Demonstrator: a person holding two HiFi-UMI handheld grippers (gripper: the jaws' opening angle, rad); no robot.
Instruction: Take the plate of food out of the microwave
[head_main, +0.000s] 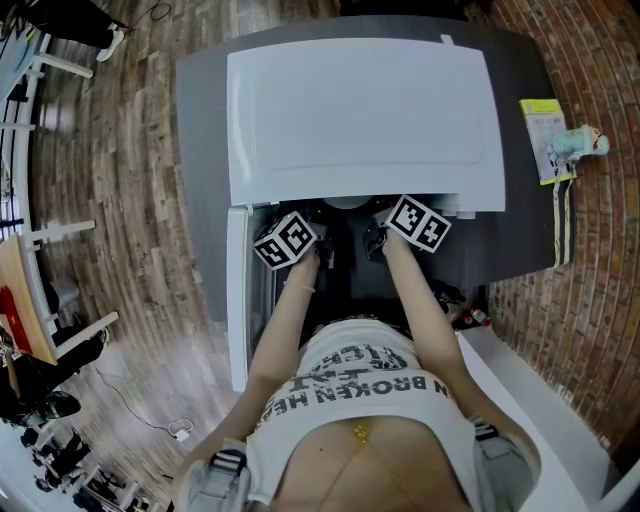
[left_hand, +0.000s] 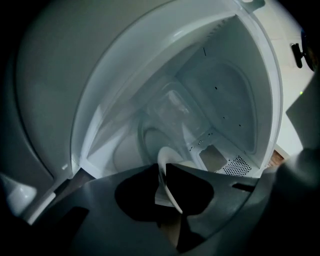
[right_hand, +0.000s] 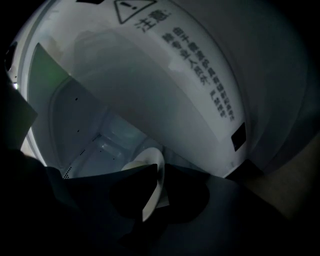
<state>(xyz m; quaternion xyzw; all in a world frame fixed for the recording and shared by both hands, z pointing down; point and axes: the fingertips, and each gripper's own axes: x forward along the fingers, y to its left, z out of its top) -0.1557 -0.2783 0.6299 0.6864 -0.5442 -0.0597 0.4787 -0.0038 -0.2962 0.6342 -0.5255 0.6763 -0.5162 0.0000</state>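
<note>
From above, the white microwave (head_main: 365, 120) stands with its door (head_main: 238, 290) swung open to the left, and both grippers reach into its mouth. The left gripper (head_main: 300, 240) and right gripper (head_main: 400, 225) show mostly as their marker cubes; their tips are hidden under the oven's top. In the left gripper view the white plate (left_hand: 172, 197) has its rim edge-on between the jaws of the left gripper (left_hand: 161, 170), which is shut on it. In the right gripper view the right gripper (right_hand: 160, 170) is likewise shut on the plate (right_hand: 151, 192). The food is barely visible.
The microwave sits on a grey counter (head_main: 200, 150). The cavity walls (left_hand: 220, 100) close in around the plate, and a white panel with a warning label (right_hand: 195, 60) lies close above the right gripper. A yellow card and a small bottle (head_main: 560, 140) lie at the right.
</note>
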